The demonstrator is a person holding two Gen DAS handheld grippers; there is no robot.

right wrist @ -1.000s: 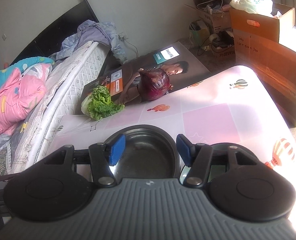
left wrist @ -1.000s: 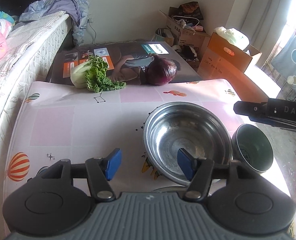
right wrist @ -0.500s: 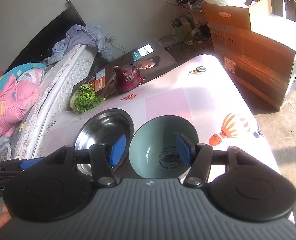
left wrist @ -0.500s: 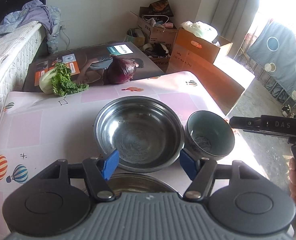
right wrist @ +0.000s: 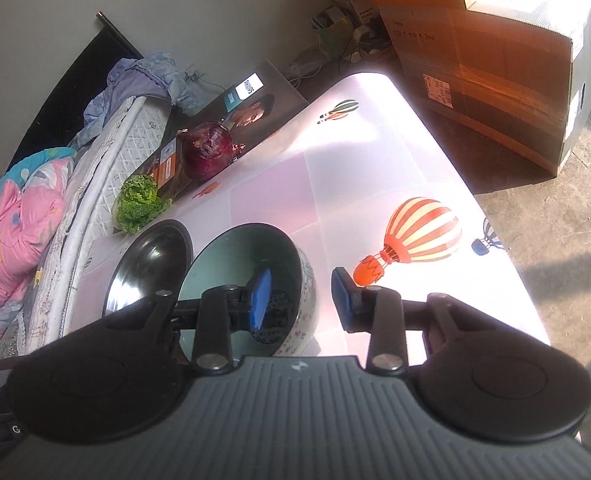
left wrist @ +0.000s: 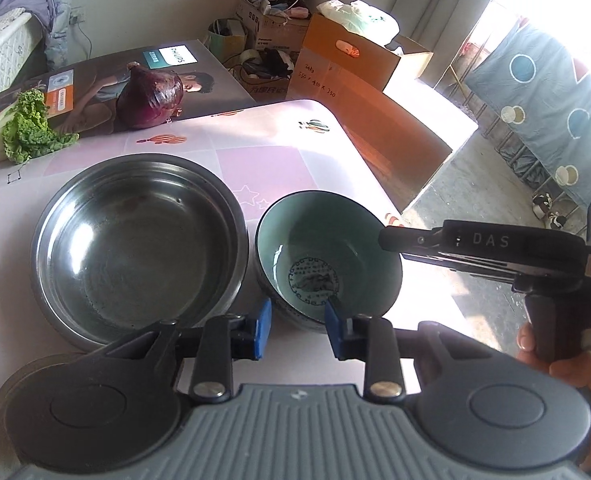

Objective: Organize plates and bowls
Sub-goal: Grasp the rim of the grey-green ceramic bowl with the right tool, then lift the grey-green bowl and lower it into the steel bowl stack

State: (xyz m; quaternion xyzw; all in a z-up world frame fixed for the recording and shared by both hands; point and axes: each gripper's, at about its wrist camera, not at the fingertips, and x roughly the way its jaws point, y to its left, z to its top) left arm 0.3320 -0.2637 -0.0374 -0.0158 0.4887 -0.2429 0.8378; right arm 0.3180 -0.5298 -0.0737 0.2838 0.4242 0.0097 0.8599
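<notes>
Teal-green inside on the small bowl [left wrist: 327, 240] with a dark round stamp at the bottom, white floral outside. Big bowl [left wrist: 139, 248] is plain shiny steel. Pink-and-white checked tablecloth [right wrist: 375, 184], orange-striped balloon print at 3 o'clock. Blue gripper pads [left wrist: 262, 330].

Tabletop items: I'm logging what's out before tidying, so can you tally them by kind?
Bowls: 2, a steel bowl and a green bowl
Vegetables: 2, a red onion and a lettuce, at the table's far edge
Total: 4
</notes>
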